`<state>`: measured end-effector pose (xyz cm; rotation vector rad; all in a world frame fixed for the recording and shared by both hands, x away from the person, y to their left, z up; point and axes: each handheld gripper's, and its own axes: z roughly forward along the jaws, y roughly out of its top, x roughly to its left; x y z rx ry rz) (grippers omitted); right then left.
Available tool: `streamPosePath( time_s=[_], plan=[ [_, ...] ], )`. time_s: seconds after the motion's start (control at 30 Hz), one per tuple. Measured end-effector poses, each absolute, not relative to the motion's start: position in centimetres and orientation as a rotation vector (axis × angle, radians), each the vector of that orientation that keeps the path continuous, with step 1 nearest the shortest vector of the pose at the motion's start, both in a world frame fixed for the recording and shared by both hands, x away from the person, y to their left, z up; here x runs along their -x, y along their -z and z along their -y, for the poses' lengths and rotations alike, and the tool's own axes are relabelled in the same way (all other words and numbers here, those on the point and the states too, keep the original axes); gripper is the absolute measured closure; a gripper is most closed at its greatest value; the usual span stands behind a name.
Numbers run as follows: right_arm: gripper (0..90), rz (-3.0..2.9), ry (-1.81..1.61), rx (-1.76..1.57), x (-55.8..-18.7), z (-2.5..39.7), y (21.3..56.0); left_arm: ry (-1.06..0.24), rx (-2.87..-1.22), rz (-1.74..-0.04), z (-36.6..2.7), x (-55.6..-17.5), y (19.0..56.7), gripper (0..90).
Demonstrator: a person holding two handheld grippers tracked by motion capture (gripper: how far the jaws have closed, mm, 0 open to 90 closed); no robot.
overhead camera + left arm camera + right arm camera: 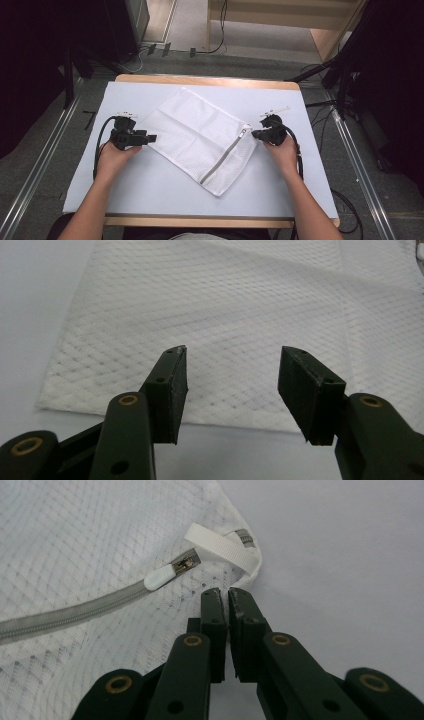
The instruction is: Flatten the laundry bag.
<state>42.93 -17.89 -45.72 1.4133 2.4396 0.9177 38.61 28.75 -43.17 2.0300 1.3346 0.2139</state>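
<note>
Tabletop (165,187): big and pale, covered with a light sheet. The bag lies in the middle of it.
Mesh bag (197,135): white, flat, turned at a slant, between the two hands. It looks soft, thin and very light, so it should bend and bunch up fast. The net may slip, so a seam or the strap is a better spot to grab.
Left hand-held gripper (232,385): its two jaws are wide apart, with nothing between them. It sits at the bag's left edge, just above the net.
Right hand-held gripper (226,611): its jaws are almost together, with only a thin gap. I cannot tell if any net is pinched. It is at the bag's right corner.
Zipper (75,614): grey, runs along one edge, and looks zipped up.
Strap loop (220,547): white, stiff-looking, at the corner.
Zipper pull (162,575): tiny white tab, good for tugging.
</note>
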Motion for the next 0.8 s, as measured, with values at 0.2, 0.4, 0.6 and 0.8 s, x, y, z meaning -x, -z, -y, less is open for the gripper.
streamPosePath(
  time_s=[0.2, 0.4, 0.6, 0.8],
  plan=[
    [86.8, -2.470, -0.949, -1.381, -40.6, 17.2, 46.0, -0.219, -2.037, -1.329, -28.5, -39.3, 43.2, 46.2],
    [86.7, -2.514, -0.981, -1.314, -39.0, 15.6, 46.4, -0.227, -2.048, -1.320, -28.1, -39.9, 43.2, 46.0],
    [86.5, -2.546, -0.996, -1.298, -37.2, 14.7, 46.1, -0.233, -2.061, -1.319, -28.1, -40.0, 43.1, 45.9],
    [79.7, -2.553, -0.999, -1.221, -36.0, 14.1, 45.3, -0.235, -2.044, -1.329, -28.5, -39.8, 43.0, 45.7]
  ],
)
